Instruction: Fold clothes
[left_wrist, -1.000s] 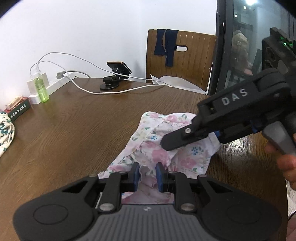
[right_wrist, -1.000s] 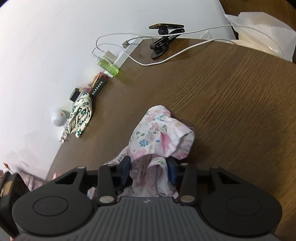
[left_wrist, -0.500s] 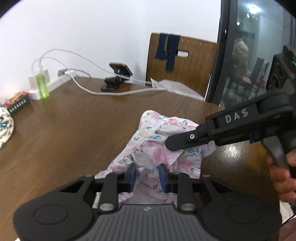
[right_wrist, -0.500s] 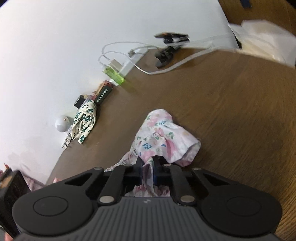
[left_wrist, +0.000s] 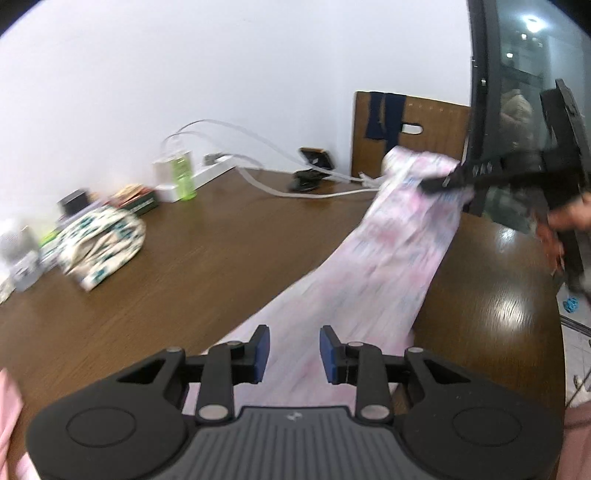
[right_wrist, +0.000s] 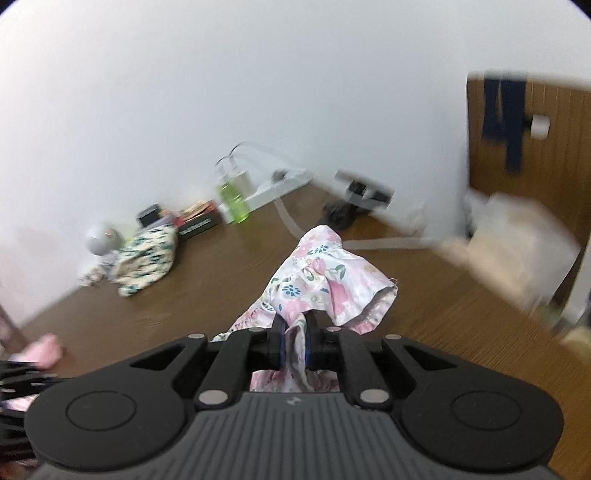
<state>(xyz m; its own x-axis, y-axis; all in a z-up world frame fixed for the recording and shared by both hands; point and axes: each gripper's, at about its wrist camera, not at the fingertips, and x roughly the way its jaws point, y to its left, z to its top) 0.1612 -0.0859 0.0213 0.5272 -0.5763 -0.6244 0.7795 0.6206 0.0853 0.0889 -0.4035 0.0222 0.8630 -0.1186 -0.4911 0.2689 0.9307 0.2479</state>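
Floral garment (right_wrist: 325, 284) pinched tight in right gripper (right_wrist: 293, 341) jaws; left gripper (left_wrist: 293, 349) jaws part-open, cloth stretched between them, unpressed.

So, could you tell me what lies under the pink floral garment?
The pink floral garment stretches above the brown wooden table, lifted by the right gripper. Whatever sits directly beneath the cloth is covered.

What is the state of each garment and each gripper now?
pink floral garment: lifted at one end, stretched between the grippers.
green-patterned cloth: bunched, lying on the table.
right gripper: shut on the pink floral garment.
left gripper: jaws apart, garment between them, grip unclear.
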